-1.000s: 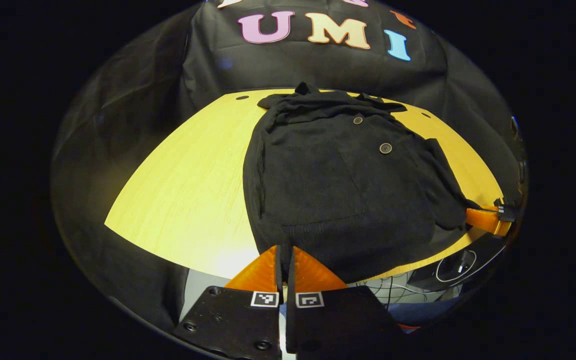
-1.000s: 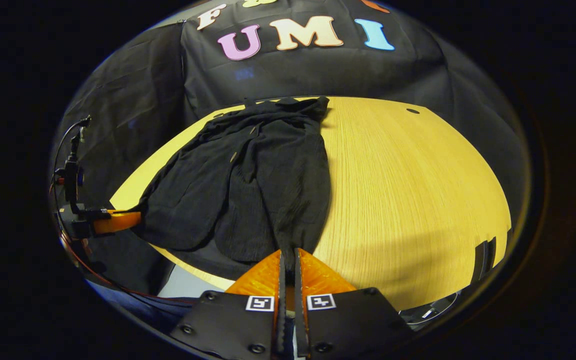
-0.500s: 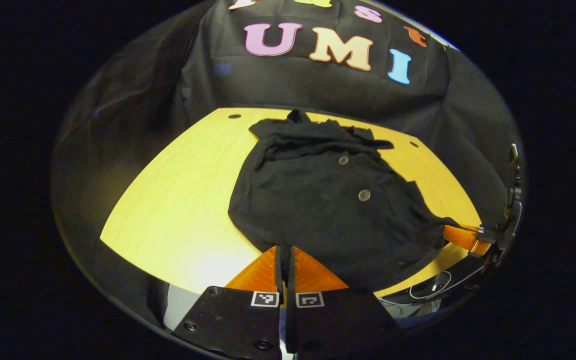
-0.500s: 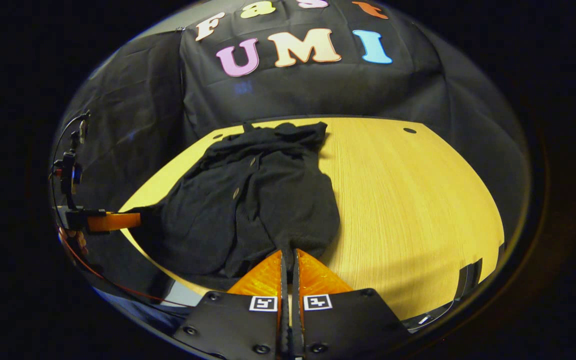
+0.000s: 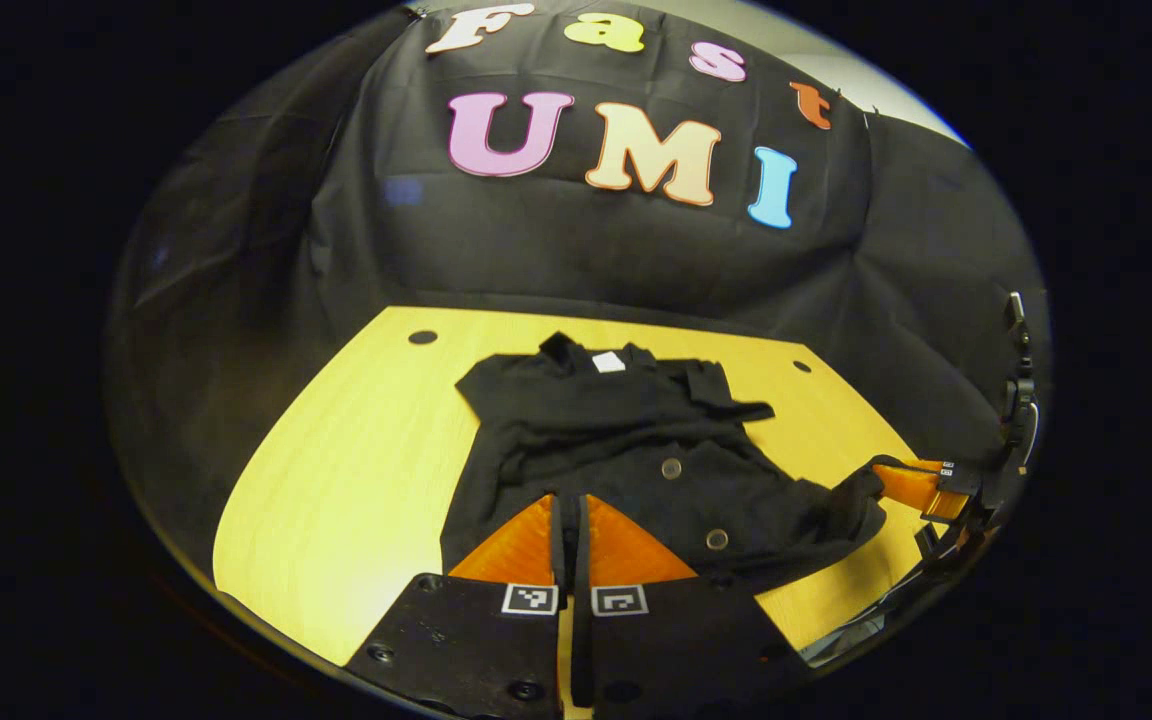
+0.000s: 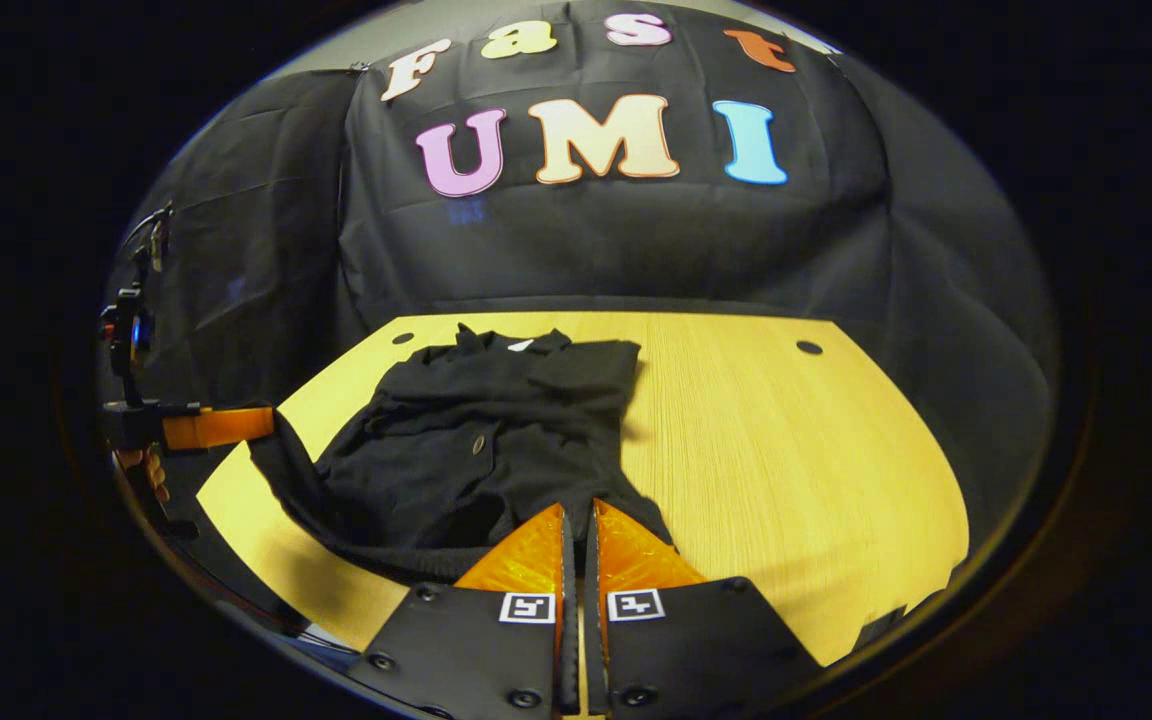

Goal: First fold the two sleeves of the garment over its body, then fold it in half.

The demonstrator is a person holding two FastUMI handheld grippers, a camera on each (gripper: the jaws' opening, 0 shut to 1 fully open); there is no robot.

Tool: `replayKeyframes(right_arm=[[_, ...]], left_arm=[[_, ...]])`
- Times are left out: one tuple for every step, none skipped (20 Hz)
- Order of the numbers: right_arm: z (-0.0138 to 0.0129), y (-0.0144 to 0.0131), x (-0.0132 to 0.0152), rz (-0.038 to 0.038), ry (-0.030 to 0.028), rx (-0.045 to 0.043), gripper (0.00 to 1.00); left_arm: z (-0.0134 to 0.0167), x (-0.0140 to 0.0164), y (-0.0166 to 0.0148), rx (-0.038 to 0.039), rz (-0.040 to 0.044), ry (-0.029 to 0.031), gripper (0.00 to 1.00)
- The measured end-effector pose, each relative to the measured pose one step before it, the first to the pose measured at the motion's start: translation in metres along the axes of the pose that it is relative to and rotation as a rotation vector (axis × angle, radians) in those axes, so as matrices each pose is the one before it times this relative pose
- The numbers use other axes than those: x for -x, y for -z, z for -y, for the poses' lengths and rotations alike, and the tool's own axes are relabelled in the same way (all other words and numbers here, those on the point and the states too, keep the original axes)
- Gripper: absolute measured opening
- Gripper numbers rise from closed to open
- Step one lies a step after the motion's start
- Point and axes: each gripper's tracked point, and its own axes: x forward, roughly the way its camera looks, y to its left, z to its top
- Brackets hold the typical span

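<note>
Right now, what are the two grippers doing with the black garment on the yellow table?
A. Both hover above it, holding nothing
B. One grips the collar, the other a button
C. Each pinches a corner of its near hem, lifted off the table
C: the left gripper and the right gripper each pinch the black garment at its near hem, raised above the table.

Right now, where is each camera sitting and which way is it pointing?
Left gripper view: rides the left gripper, facing the booth wall across the table; its jaws pinch the black garment hem; the right gripper shows at right.
Right gripper view: rides the right gripper, facing likewise, jaws pinching the hem; the left gripper and a hand show at left.
Shared: garment, table, both grippers.
</note>
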Motion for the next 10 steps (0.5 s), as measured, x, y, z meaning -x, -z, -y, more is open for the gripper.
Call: replayKeyframes(right_arm=[[-0.00097,-0.01080,-0.00759,0.00478,-0.00632,0.01057,0.05],[-0.00011,-0.01101,-0.00820,0.00479,-0.00498,0.01302,0.05],[0.00027,-0.01183,-0.00864,0.00501,-0.00615,0.01010,0.05],[0.00103,-0.00990,-0.00873,0.00363,-0.00188,0.00724,0.05],[0.00144,-0.01142,-0.01022,0.00788,0.00037,0.00950,0.05],[0.00207,-0.01077,-0.00938,0.00604,0.00133,0.01138,0.05],[0.00320,-0.01081,-0.01032,0.00699,0.00365,0.00929,0.05],[0.00282,-0.01055,-0.00886,0.01000,0.00391,0.00395,0.05],[0.00265,-0.01007,-0.00974,0.01296,0.00446,-0.00141,0.05],[0.00179,-0.00933,-0.00857,0.00929,0.00533,-0.00274,0.05]], left_arm=[[-0.00051,-0.00809,-0.01092,-0.00552,0.01375,0.00459,0.00],[0.00018,-0.01000,-0.01119,-0.00737,0.01469,0.00529,0.00],[-0.00082,-0.00995,-0.00768,-0.01022,0.00728,0.00026,0.00],[-0.00256,-0.00994,-0.00687,-0.01203,0.00447,-0.00379,0.00],[-0.00092,-0.00925,-0.00774,-0.00675,0.00976,-0.00036,0.00],[-0.00102,-0.00866,-0.00801,0.00083,0.00865,0.00000,0.00],[-0.00180,-0.00906,-0.00733,0.00476,0.00892,-0.00276,0.00],[-0.00239,-0.00857,-0.00742,0.00457,0.00943,-0.00538,0.00],[-0.00257,-0.00849,-0.00605,-0.00357,0.01403,-0.00522,0.00],[-0.00372,-0.00926,-0.00949,-0.01095,0.02452,-0.00513,0.00]])
